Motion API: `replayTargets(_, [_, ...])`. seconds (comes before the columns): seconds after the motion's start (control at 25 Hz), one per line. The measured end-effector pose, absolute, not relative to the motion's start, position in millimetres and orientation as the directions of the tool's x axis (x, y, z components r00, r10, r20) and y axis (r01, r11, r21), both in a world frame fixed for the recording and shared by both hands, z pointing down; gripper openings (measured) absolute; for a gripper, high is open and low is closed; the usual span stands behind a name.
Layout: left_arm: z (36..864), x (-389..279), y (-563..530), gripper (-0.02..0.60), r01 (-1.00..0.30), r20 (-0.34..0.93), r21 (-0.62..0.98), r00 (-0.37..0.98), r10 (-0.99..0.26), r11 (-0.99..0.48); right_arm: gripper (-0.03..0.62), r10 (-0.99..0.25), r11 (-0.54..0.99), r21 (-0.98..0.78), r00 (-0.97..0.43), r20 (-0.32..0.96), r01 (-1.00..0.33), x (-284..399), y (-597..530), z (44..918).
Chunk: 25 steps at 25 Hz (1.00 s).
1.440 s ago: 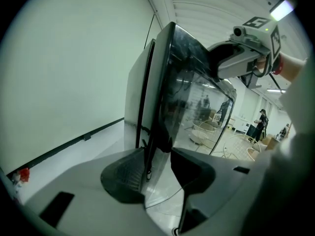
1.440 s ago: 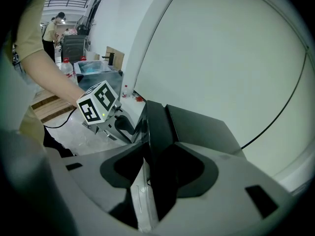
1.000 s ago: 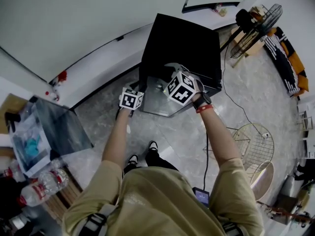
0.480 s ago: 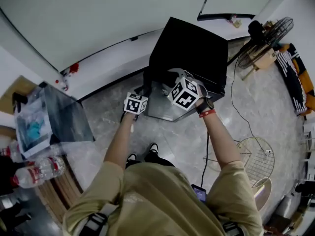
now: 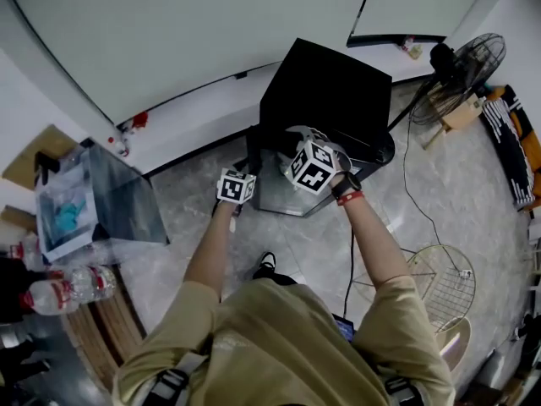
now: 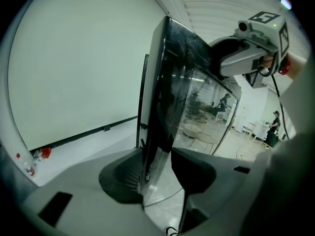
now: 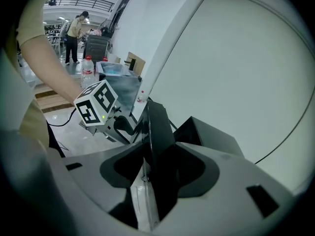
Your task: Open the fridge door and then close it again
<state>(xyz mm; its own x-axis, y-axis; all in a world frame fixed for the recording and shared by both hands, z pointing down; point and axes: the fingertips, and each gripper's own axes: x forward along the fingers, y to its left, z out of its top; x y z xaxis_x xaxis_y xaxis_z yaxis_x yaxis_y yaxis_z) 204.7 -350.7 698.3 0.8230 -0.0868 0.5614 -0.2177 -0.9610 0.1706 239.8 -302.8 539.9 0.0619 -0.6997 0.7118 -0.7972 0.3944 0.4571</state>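
Note:
A small black fridge (image 5: 330,87) stands against the white wall, and its glossy door (image 5: 287,194) hangs partly open toward me. My left gripper (image 5: 249,167) clamps the door's left part and my right gripper (image 5: 289,152) its top edge, a hand's width apart. In the left gripper view the door's edge (image 6: 150,132) runs between that gripper's jaws (image 6: 157,173), with the right gripper (image 6: 246,53) higher up on the door. In the right gripper view the door's black-and-white edge (image 7: 152,146) sits between that gripper's pads (image 7: 157,173), and the left gripper (image 7: 106,112) is beyond it.
A standing fan (image 5: 465,62) is at the right of the fridge, and a black cable (image 5: 404,172) trails over the marble floor. A wire chair (image 5: 439,282) stands at my right. At my left are a metal box (image 5: 114,210) and water bottles (image 5: 59,294).
Both grippers have drawn slightly away from the fridge body toward me, with the door's edge still between their jaws. The head view has shifted.

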Motion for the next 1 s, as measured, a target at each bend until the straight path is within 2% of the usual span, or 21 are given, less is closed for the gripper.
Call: replayTargets(1.0, [692,139,-287,0.182,-0.379,0.572,0.158,0.788,-0.228,-0.912,0.218,-0.695,0.508,0.482,-0.009,0.719,-0.714,185,-251,539])
